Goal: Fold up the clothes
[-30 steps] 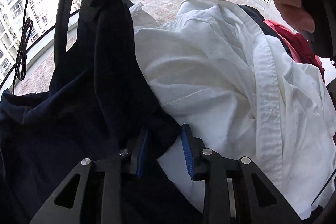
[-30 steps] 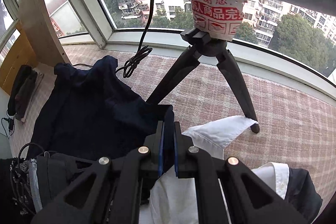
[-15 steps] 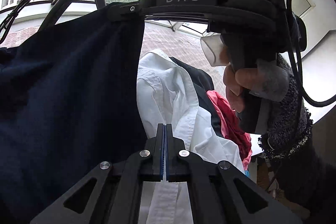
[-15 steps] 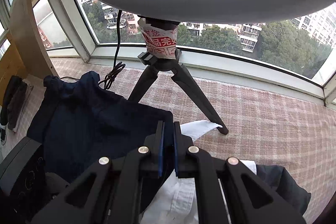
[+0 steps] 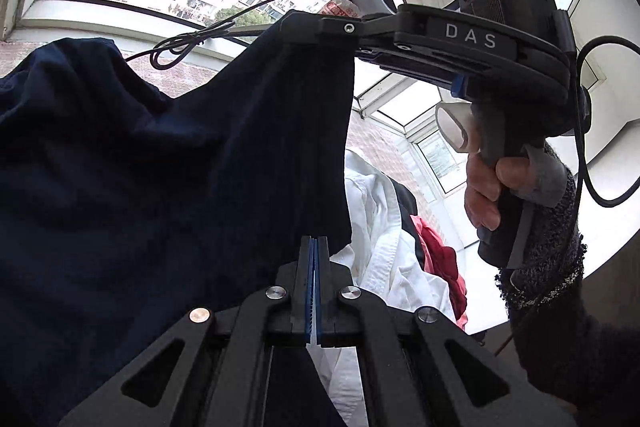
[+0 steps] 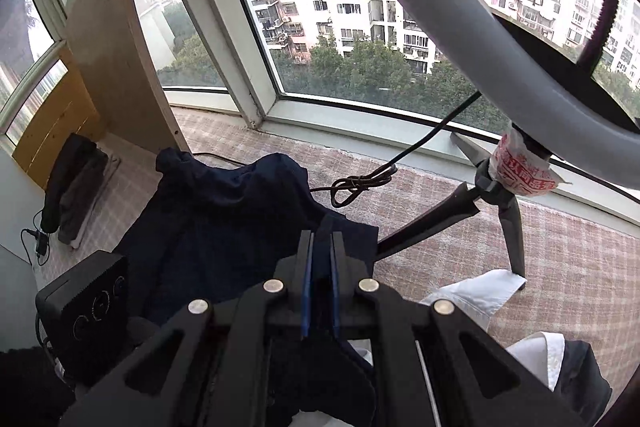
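Note:
A navy garment (image 5: 160, 187) hangs from my right gripper (image 5: 304, 27), which a hand holds up at the top of the left wrist view. In the right wrist view that gripper (image 6: 320, 239) is shut on a bunched fold of the navy garment (image 6: 224, 223), and the rest drapes down to the left. My left gripper (image 5: 315, 241) is shut, its blue pads together, with its tips against the garment's hanging right edge. Whether a thin bit of cloth is pinched there does not show. A white shirt (image 5: 380, 239) lies crumpled behind.
A red garment (image 5: 440, 259) and a dark one lie beside the white shirt (image 6: 480, 291) on the checked mat (image 6: 560, 267). A ring light on a small tripod (image 6: 504, 203) with a coiled cable (image 6: 360, 187) stands by the window. Folded dark clothes (image 6: 76, 183) sit far left.
My left gripper shut, rolled and swung upward, so the raised right gripper now shows above it. The right gripper lifted the navy garment off the pile and turned leftward.

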A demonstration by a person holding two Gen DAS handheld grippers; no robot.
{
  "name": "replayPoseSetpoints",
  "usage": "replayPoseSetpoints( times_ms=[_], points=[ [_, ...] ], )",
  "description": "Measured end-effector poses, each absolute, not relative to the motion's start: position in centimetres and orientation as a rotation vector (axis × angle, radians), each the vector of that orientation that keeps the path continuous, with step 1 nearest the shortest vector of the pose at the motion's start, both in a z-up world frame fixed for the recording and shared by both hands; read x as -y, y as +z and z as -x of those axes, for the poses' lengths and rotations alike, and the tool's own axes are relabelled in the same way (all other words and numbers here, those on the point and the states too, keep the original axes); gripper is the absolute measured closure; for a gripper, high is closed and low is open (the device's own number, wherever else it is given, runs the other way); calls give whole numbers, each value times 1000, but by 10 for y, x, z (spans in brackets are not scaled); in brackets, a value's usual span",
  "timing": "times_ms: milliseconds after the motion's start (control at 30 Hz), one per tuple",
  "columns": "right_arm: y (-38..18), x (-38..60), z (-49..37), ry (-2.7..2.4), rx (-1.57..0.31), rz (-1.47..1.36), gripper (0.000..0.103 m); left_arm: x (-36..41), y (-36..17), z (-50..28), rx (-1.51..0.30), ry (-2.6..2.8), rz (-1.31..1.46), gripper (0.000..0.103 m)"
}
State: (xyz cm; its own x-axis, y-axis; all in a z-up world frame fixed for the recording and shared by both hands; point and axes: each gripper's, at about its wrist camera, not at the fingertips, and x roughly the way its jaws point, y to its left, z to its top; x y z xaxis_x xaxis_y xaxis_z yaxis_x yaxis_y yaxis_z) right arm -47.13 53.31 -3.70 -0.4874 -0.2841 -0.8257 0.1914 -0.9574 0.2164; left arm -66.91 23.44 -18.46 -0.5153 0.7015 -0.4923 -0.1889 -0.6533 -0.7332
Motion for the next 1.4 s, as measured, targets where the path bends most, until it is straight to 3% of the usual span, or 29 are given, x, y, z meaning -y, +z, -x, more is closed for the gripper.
replayPoseSetpoints(
  times_ms=[100, 167, 300, 367, 467, 700, 900, 933, 967, 1167, 1200, 1233, 1267, 1400],
  points=[
    [-49, -492, 482, -2313, 212, -1444, 92, -237, -191, 657, 873, 2201, 1114, 103],
    [-56, -467, 488, -2201, 261, -1459, 81, -214, -189, 650, 853, 2258, 1149, 103],
    [-38, -484, 455, -2230, 357, -1368, 71, -177, -185, 638, 790, 2370, 1221, 103],
    [-34, -516, 432, -2369, 372, -1351, 54, -160, -180, 639, 745, 2413, 1232, 103],
    [-63, -541, 403, -2397, 364, -1443, 53, -124, -178, 645, 692, 2420, 1241, 103],
    [-115, -522, 394, -2357, 104, -1510, 53, -158, -186, 711, 541, 2264, 1334, 98],
    [-129, -526, 394, -2339, 74, -1554, 55, -211, -185, 759, 181, 2288, 1402, 78],
    [-131, -529, 392, -2339, 93, -1550, 60, -218, -185, 764, 131, 2292, 1407, 76],
    [-133, -531, 391, -2343, 98, -1552, 66, -224, -186, 769, 86, 2297, 1423, 76],
    [-141, -529, 390, -2326, 89, -1538, 68, -244, -203, 788, -101, 2278, 1500, 79],
    [-142, -527, 390, -2325, 75, -1535, 70, -245, -205, 789, -89, 2262, 1506, 87],
    [-142, -526, 390, -2325, 60, -1532, 81, -245, -206, 790, -67, 2245, 1513, 100],
    [-142, -525, 389, -2325, 49, -1529, 94, -245, -206, 791, -55, 2233, 1518, 101],
    [-128, -531, 385, -2355, 27, -1477, 94, -235, -187, 795, 45, 2270, 1461, 101]
  ],
)
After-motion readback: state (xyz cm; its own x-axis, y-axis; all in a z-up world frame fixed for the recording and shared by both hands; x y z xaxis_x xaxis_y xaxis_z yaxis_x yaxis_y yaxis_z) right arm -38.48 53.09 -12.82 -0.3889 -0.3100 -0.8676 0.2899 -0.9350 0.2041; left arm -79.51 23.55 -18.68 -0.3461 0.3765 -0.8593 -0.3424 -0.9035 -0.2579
